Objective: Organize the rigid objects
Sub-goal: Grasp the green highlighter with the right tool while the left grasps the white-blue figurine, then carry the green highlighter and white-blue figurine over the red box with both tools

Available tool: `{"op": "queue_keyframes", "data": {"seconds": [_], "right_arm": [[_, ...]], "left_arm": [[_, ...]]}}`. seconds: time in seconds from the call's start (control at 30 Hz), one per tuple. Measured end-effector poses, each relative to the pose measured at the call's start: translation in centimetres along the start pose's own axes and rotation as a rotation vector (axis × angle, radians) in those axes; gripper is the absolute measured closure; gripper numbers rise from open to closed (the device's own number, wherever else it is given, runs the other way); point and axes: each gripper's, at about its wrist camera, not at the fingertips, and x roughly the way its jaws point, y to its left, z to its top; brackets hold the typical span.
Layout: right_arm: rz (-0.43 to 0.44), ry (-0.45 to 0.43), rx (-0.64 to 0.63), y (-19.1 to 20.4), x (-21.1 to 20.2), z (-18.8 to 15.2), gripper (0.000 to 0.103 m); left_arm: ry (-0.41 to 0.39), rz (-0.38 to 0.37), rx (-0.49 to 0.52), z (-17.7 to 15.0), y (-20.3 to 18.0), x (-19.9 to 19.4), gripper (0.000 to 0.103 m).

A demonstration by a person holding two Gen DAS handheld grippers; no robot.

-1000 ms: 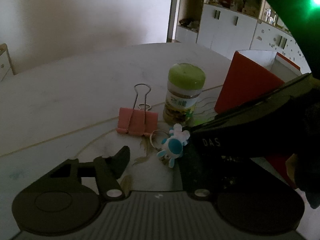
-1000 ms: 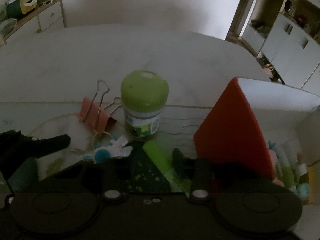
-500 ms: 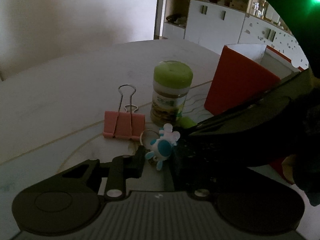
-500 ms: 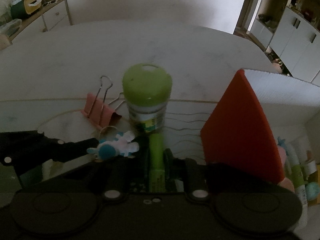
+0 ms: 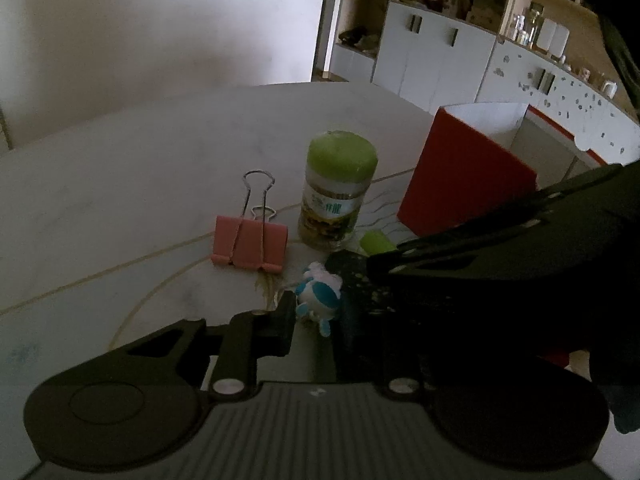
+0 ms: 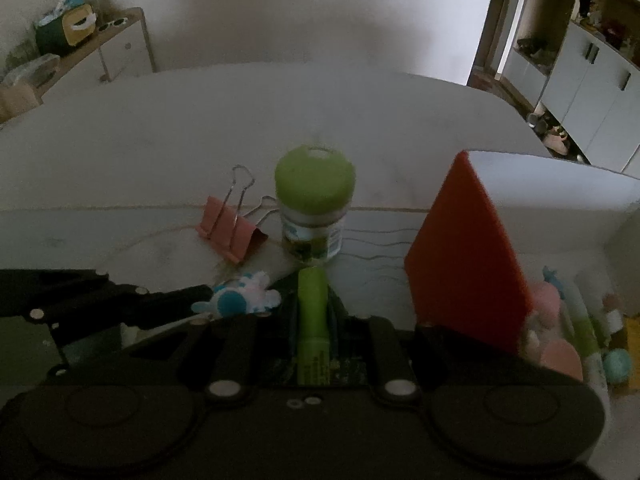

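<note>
My left gripper (image 5: 316, 312) is shut on a small blue and white toy keychain (image 5: 319, 296) on the white table (image 5: 120, 184); the toy also shows in the right wrist view (image 6: 240, 300). My right gripper (image 6: 312, 312) is shut on a green marker (image 6: 313, 320), whose tip shows in the left wrist view (image 5: 376, 242). A jar with a green lid (image 5: 338, 192) (image 6: 314, 204) stands just beyond both grippers. A pink binder clip (image 5: 250, 242) (image 6: 230, 232) lies to the left of the jar.
A red and white box (image 6: 464, 248) (image 5: 464, 184) stands open at the right, with several pens and small items (image 6: 576, 328) inside. Cabinets (image 5: 440, 56) and a sideboard (image 6: 100, 48) stand beyond the table.
My left gripper has closed on the toy keychain. My right gripper has closed on the green marker and both have lifted a little.
</note>
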Motion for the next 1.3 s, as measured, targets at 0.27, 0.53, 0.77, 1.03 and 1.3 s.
{"op": "queue_keyframes", "data": {"seconds": [0.27,0.53,0.77,1.03,1.3], "right_arm": [[0.03,-0.032,0.03,-0.7,-2.9,-0.6,0.088],[0.064,-0.072,0.051,-0.9,-6.9,-0.8,0.088],[0.084,-0.119,0.071,-2.2,-9.8,-1.2,0.088],[0.097,-0.168,0.102,-4.7,-12.9,-2.0,0.088],[0.118,-0.213,0.125,-8.4,-14.6,-2.5,0.088]], "left_arm": [[-0.004,0.005,-0.007,-0.1,-0.5,-1.7,0.081],[-0.011,-0.003,-0.049,0.4,-1.0,-4.6,0.081],[-0.03,-0.01,-0.08,1.3,-2.1,-7.3,0.081],[-0.049,0.001,-0.078,2.4,-4.3,-9.7,0.081],[-0.089,0.018,-0.08,3.8,-7.6,-11.1,0.081]]}}
